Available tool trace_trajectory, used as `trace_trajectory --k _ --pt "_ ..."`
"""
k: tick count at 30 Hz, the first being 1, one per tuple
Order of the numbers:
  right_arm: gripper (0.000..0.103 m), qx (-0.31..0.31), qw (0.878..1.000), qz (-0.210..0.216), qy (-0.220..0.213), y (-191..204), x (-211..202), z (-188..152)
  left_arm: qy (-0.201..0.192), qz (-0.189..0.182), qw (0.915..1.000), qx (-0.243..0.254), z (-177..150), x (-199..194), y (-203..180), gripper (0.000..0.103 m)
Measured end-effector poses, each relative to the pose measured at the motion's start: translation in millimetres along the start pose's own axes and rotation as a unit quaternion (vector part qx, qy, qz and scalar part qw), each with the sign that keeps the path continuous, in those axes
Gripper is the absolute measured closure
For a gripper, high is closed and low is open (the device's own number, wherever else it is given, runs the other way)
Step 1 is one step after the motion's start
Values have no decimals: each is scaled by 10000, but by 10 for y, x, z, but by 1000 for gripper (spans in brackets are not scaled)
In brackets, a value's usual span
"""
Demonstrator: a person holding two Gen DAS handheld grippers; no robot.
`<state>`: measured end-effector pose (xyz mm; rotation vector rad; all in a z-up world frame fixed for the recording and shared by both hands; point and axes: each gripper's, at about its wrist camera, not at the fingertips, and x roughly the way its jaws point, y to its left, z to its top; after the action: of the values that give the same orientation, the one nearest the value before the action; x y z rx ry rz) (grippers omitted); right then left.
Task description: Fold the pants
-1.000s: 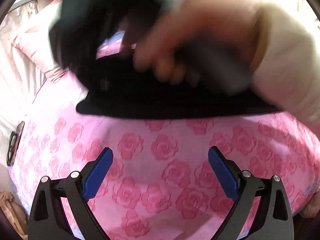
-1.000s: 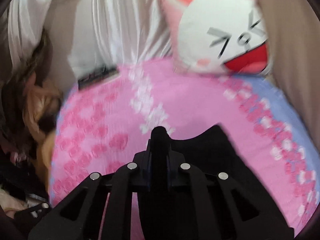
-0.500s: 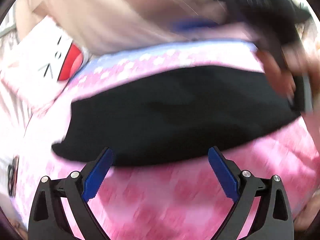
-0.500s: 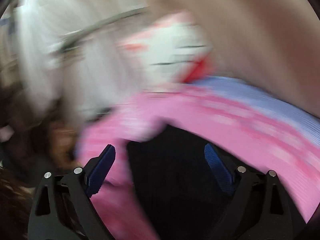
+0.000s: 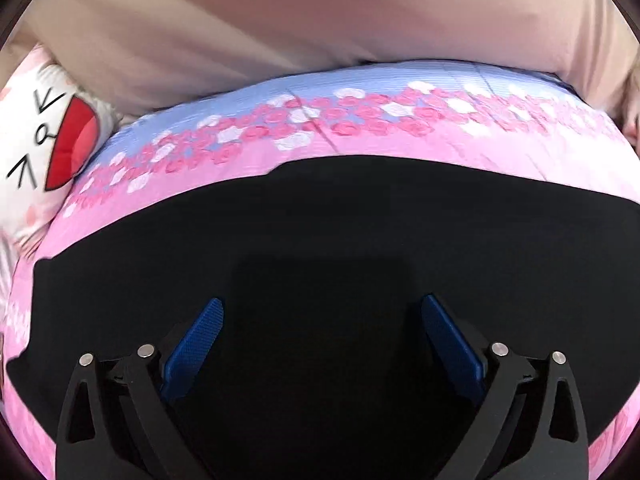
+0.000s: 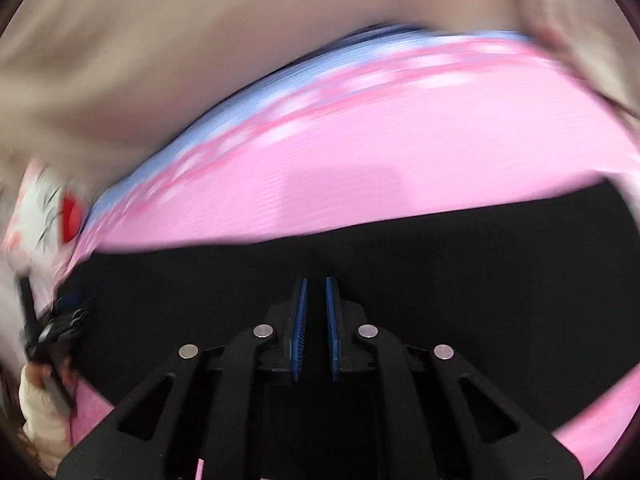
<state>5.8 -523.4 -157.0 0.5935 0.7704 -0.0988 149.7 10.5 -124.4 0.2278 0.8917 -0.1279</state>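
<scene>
Blurred, the right gripper jaws have just closed nearly together; left gripper jaws apart over black pants.

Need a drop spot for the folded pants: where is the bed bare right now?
Bare bedspread: the strip between the black pants and the beige headboard, widest in the right wrist view. Narrow pink margins show at the near corners. Crowded: the cartoon pillow fills the far left, and the pants cover the middle under both grippers.
</scene>
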Motion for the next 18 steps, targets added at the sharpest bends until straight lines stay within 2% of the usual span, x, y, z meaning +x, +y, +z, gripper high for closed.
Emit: trace_trajectory --k 1,2,3,5,7,8,9,11,12,14,15,16,17,18 --pt "89 203 9981 -555 -177 -274 -142 73 40 57 10000 -28 36 39 1 5" --pt "89 273 9959 -803 -308 -453 -278 120 78 187 9998 -83 56 12 -9 5" --pt "89 308 9969 -590 -423 -571 -421 171 78 281 9995 -125 57 -38 20 6" --pt "89 -32 9988 -251 -421 -508 -491 199 -129 238 9996 -90 130 -235 -114 6" --pt "89 -588 9981 -157 -61 -342 -281 232 -266 59 9996 48 217 -377 -415 6" --pt "90 -810 9960 -337 156 -357 -100 260 -284 -15 9995 121 249 -399 -543 6" --pt "94 -869 9953 -420 90 -415 -39 316 -304 -108 9992 221 278 -423 -700 6" --pt "100 -478 9983 -317 -112 -608 -58 495 -368 -243 9975 557 313 -471 -1105 6" --pt "100 -193 9994 -196 -215 -686 -132 558 -365 -228 9968 666 317 -477 -1205 6" --pt "91 -497 9977 -257 -391 -567 -227 589 -347 -177 9952 902 295 -467 -1468 6" --pt "92 -832 9961 -105 -274 -415 -214 548 -330 -206 9948 944 279 -463 -1535 6" --pt "94 -1067 9941 -147 -140 -350 -146 531 -276 -301 9942 991 259 -451 -1622 6" --pt "94 -1239 9912 -459 -40 -378 -71 530 -225 -351 9939 1017 253 -444 -1683 6" --pt "99 -1089 9926 -530 -17 -526 -53 552 -167 -382 9937 1043 246 -430 -1752 6"
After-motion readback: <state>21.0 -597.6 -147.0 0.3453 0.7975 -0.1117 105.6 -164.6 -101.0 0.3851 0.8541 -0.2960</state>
